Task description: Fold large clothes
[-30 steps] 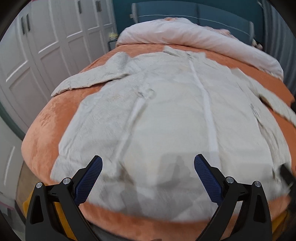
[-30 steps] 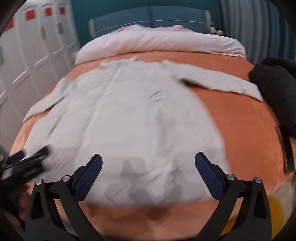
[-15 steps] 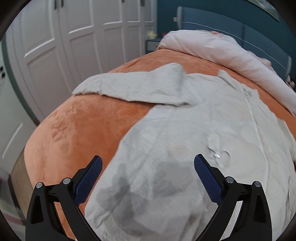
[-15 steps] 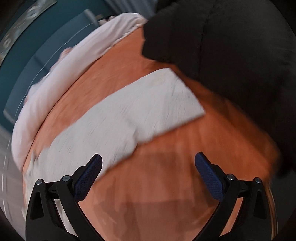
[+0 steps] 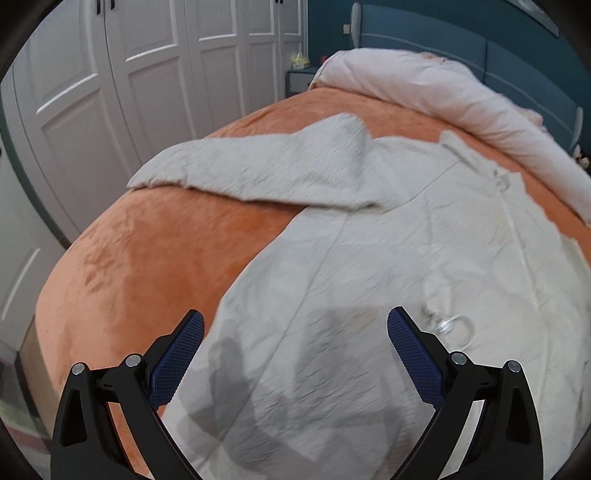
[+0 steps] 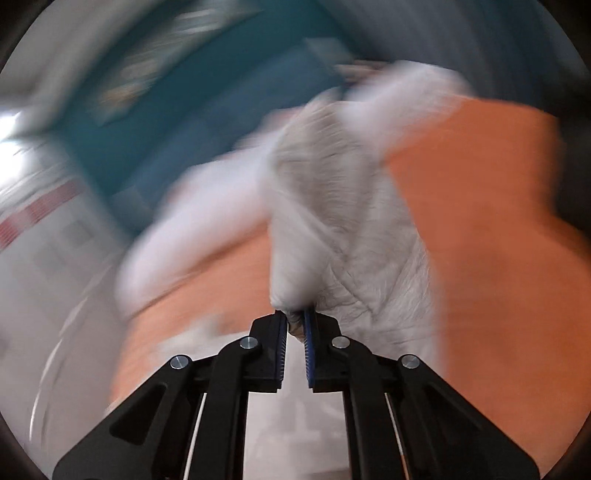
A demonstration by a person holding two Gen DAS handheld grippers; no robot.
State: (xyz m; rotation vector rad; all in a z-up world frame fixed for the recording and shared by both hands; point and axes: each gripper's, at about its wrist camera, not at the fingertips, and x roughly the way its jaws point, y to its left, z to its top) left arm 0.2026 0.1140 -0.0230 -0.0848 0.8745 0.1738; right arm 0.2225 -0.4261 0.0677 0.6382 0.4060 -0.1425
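Note:
A large off-white garment (image 5: 388, 266) lies spread on the orange bedspread (image 5: 147, 258), its left sleeve (image 5: 258, 173) stretched out toward the bed's left edge. My left gripper (image 5: 295, 343) is open and empty, hovering over the garment's lower left part. In the right wrist view, which is blurred by motion, my right gripper (image 6: 295, 325) is shut on the end of the garment's other sleeve (image 6: 340, 229) and holds it lifted off the bedspread (image 6: 480, 206).
A rolled pale pink duvet (image 5: 424, 85) lies across the head of the bed by the blue headboard (image 5: 424, 29). White wardrobe doors (image 5: 129, 74) stand left of the bed. A small ring-shaped fitting (image 5: 447, 325) lies on the garment.
My right gripper has closed on the right sleeve's end and lifted it, swinging fast. My left gripper has shifted only slightly over the garment's left side and stays open.

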